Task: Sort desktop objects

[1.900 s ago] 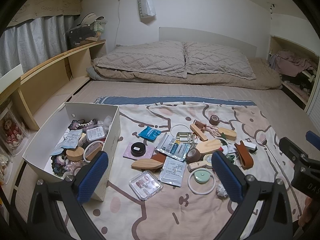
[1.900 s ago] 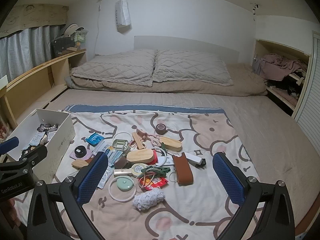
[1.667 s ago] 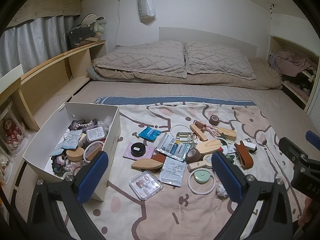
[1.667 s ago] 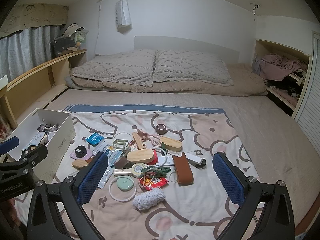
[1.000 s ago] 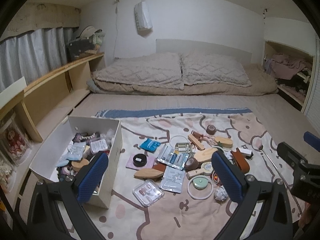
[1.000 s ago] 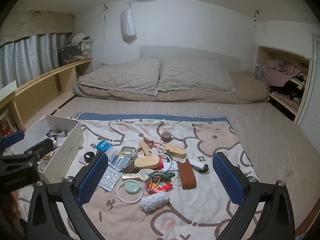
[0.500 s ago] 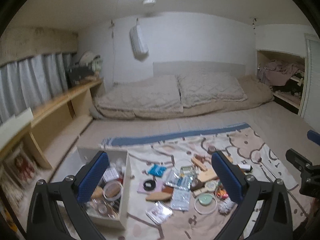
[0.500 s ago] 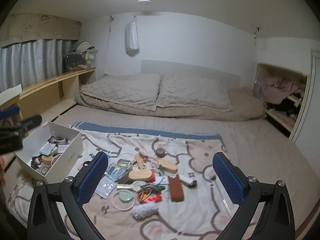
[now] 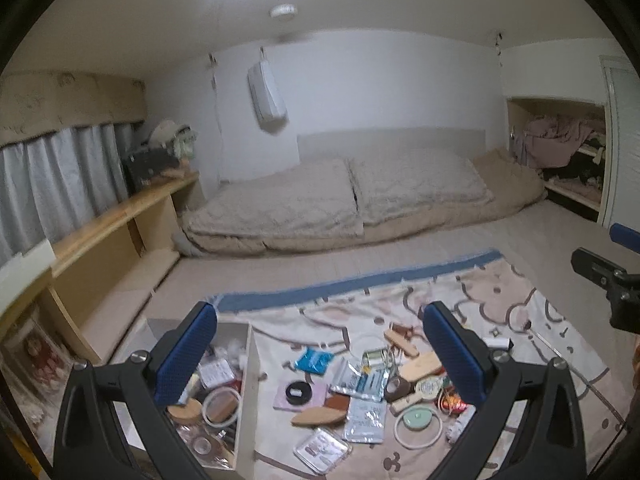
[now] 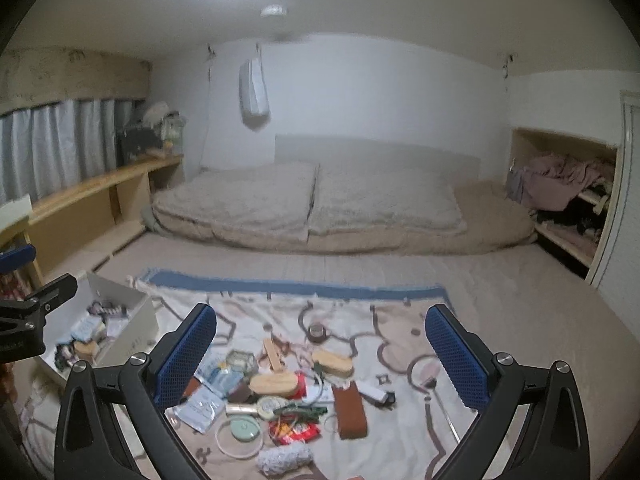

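A heap of small objects lies on a cartoon-print blanket (image 9: pixel 500 300): wooden brushes (image 10: pixel 276 383), foil sachets (image 9: pixel 362 380), a green lid in a white ring (image 9: pixel 418 420), a brown case (image 10: pixel 350 408), a clear box (image 9: pixel 320 449). A white box (image 9: pixel 245 384) at the left holds several items; it also shows in the right wrist view (image 10: pixel 132 320). My left gripper (image 9: pixel 320 348) is open and empty, high above box and heap. My right gripper (image 10: pixel 320 348) is open and empty, high above the heap.
A bed with two beige pillows (image 10: pixel 312 200) lies along the far wall. A wooden shelf (image 9: pixel 120 216) with curtains runs down the left. A closet nook with clothes (image 10: pixel 568 184) is at the right. A metal fork (image 10: pixel 440 404) lies on the blanket's right part.
Both grippers have risen and pulled back from the blanket, so the objects look smaller and lower in view and the ceiling light shows. Both stay open and empty.
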